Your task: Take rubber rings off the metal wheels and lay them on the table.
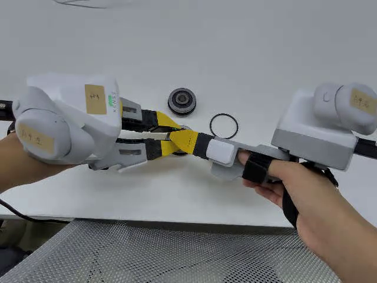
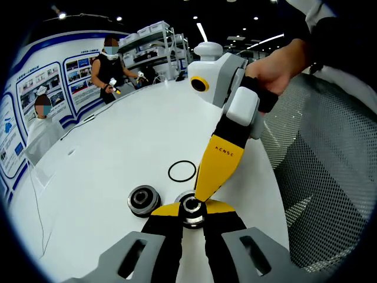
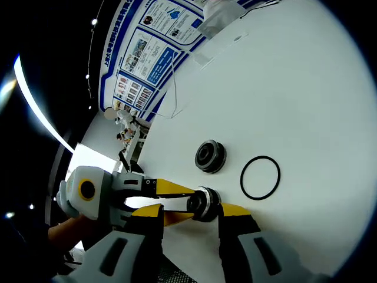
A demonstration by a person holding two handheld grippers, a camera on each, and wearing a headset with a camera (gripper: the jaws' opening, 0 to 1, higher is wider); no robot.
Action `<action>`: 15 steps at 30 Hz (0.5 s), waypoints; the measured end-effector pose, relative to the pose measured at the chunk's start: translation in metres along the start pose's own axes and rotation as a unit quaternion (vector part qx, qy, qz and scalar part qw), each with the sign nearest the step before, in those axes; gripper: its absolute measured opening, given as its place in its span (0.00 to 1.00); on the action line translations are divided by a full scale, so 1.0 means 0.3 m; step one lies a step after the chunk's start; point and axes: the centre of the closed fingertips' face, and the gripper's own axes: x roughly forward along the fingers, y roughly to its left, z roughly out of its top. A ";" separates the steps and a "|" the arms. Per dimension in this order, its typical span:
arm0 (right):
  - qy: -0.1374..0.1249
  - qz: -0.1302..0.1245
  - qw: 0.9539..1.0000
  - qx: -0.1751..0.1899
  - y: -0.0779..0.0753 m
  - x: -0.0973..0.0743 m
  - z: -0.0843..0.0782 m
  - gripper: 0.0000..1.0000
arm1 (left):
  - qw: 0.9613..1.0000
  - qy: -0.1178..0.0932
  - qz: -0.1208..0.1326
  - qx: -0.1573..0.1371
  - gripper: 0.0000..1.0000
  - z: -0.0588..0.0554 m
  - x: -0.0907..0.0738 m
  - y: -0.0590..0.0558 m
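My left gripper (image 2: 189, 217) is shut on a small metal wheel (image 2: 192, 209) with a dark rubber ring around its rim, held just above the white table (image 1: 247, 53). From the opposite side my right gripper (image 3: 196, 212) has its yellow jaws closed on that same wheel (image 3: 203, 204), pressing on the ring. Both grippers meet in the head view near the table's front, left gripper (image 1: 169, 139) against right gripper (image 1: 184, 140). A second wheel (image 1: 182, 101) stands on the table behind them. One loose black rubber ring (image 1: 224, 125) lies flat to its right.
The table's front edge (image 1: 177, 221) runs just below the grippers, with a grey mesh surface (image 1: 177, 253) under it. People stand by wall posters (image 2: 35, 88) past the table's far end. A thin cable (image 3: 175, 88) lies across the table far off.
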 end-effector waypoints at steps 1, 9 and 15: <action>0.000 0.001 1.000 0.000 0.002 0.002 0.000 0.38 | 1.000 0.000 0.000 0.000 0.13 0.000 0.000 0.000; 0.004 0.003 1.000 0.003 0.008 0.005 -0.004 0.39 | 1.000 -0.001 0.000 0.000 0.13 -0.001 -0.001 -0.002; 0.001 0.005 1.000 0.007 0.010 0.002 -0.001 0.38 | 1.000 -0.002 0.000 0.000 0.13 -0.001 -0.003 -0.004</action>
